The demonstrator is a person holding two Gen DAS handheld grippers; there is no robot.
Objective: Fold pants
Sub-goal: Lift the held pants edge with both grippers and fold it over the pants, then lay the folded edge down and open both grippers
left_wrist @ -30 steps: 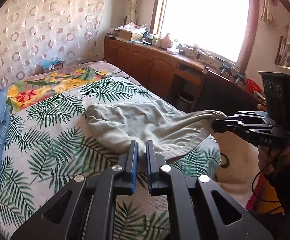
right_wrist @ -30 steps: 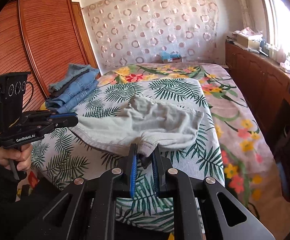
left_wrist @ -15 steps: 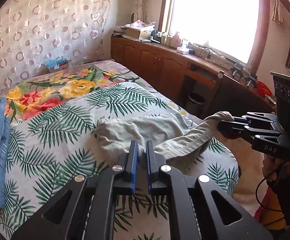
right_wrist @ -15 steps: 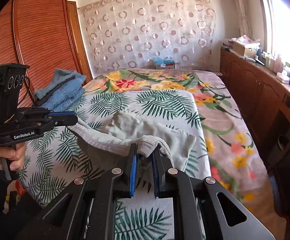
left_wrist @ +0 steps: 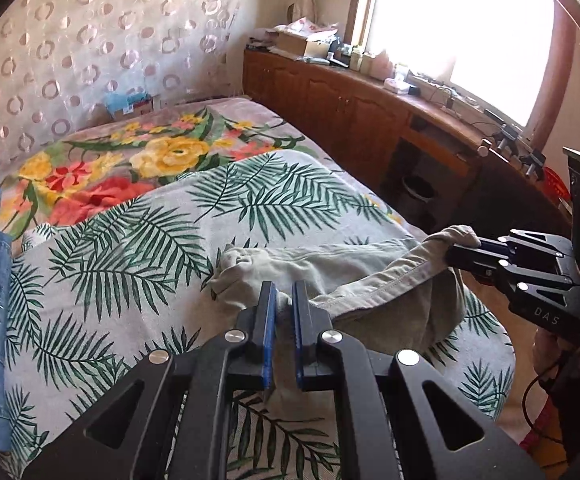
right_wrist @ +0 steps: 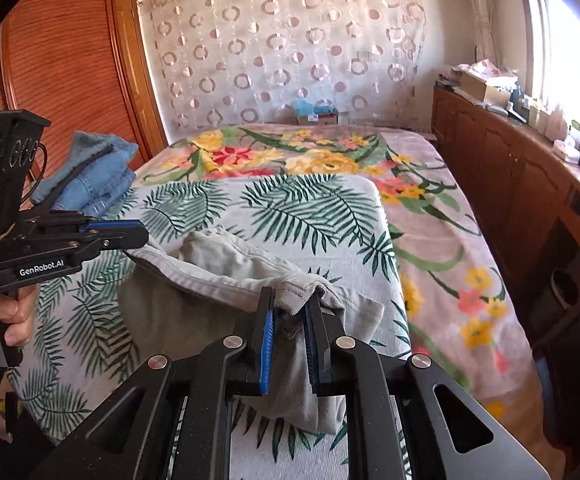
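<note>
Black fingers (left_wrist: 268, 332), blue pads, silver screws.

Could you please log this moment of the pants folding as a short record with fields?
garment: grey-green pants, waistband lifted, the rest bunched on the bed
left gripper: shut on one waistband corner
right gripper: shut on the other waistband corner
surface: palm-leaf sheet over a floral blanket
nearby: stacked blue jeans at the bed's far left
fold state: not yet folded flat
</note>
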